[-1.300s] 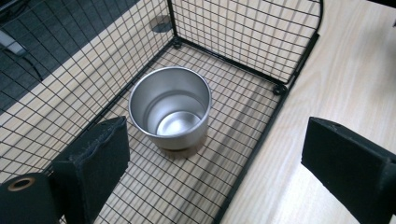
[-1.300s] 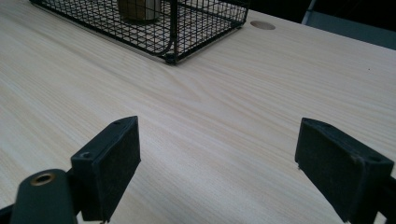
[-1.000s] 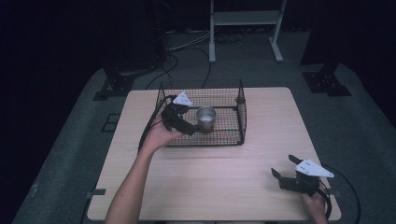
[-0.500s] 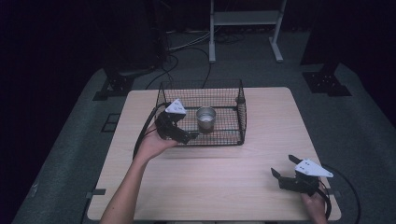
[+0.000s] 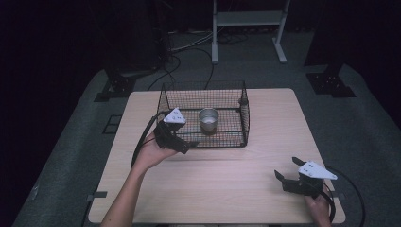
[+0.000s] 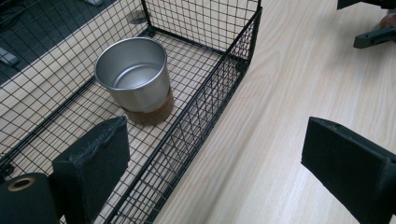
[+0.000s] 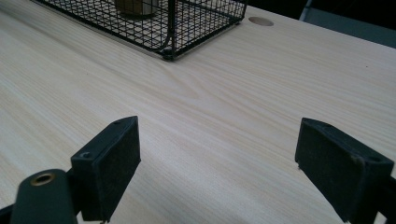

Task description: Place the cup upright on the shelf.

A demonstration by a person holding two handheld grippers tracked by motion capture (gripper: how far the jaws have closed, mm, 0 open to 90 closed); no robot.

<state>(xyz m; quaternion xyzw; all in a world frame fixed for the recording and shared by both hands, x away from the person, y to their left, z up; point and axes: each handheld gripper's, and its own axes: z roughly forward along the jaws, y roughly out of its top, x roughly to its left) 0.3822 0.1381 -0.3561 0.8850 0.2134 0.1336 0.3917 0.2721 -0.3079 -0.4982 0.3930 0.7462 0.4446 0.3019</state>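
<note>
A shiny metal cup (image 5: 208,120) with a cork base stands upright inside the black wire basket (image 5: 244,101) at the back middle of the table. My left gripper (image 5: 188,144) hovers at the basket's front left corner, open and holding nothing. In the left gripper view the cup (image 6: 135,77) is ahead of the left gripper (image 6: 219,172). One jaw is over the basket floor and the other over the bare table, with the front wall (image 6: 210,107) between them. My right gripper (image 5: 289,168) rests open near the front right edge of the table, far from the basket.
The wooden table (image 5: 227,184) is bare between the two grippers. The right gripper view shows a basket corner (image 7: 169,51) ahead and a round hole (image 7: 261,21) in the tabletop beyond. Stands, cables and a white frame (image 5: 246,19) sit on the floor behind.
My left gripper has drawn back from beside the cup toward the basket's front left corner. The cup stays in the basket. The right gripper has not moved.
</note>
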